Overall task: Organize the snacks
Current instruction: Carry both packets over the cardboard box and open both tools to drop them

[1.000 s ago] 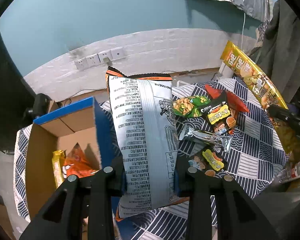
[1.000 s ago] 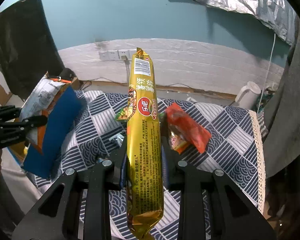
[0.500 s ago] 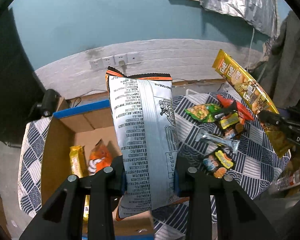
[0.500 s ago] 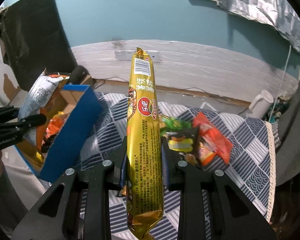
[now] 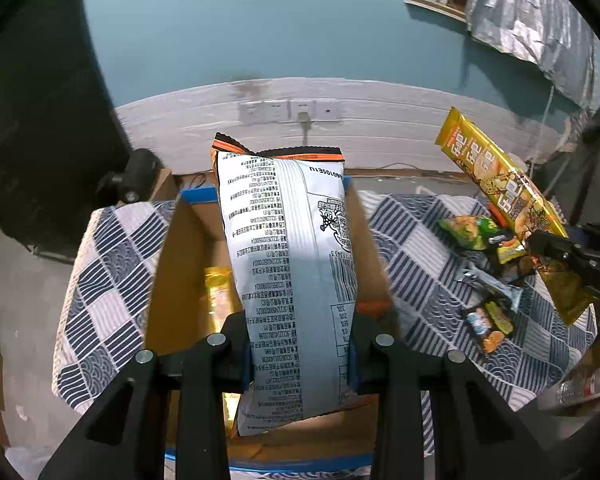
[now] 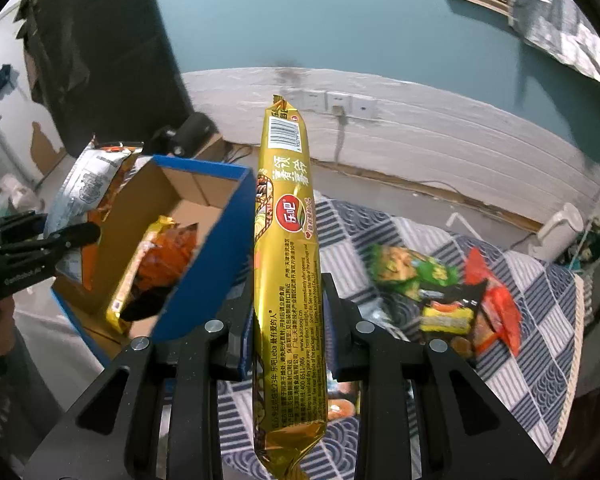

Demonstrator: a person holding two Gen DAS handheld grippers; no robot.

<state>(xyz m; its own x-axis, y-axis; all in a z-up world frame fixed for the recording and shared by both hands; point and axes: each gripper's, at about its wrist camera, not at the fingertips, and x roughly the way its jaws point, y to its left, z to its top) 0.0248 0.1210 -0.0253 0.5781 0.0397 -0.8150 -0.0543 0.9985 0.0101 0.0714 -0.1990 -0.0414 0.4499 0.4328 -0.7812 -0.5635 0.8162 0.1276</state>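
Snacks fill both of my grippers. My left gripper [image 5: 300, 344] is clamped on a white bag [image 5: 288, 264] with black print and an orange top edge, held upright over the open box [image 5: 180, 264], a cardboard carton with a blue rim. Inside the box lie a yellow pack [image 6: 136, 276] and an orange pack [image 6: 172, 252], touching each other. My right gripper [image 6: 286, 316] pinches a long gold pack [image 6: 288, 248] near its lower half, the pack standing upright just beside the box's blue side wall. The box sits on a table under a blue-and-white patterned cloth [image 5: 108, 272]. To the right of the box, on the cloth, lies a loose cluster of snacks: a green bag [image 6: 412, 272], a red bag [image 6: 496, 308], a black-and-yellow pack [image 6: 448, 312] and a silver bar [image 5: 488, 284].
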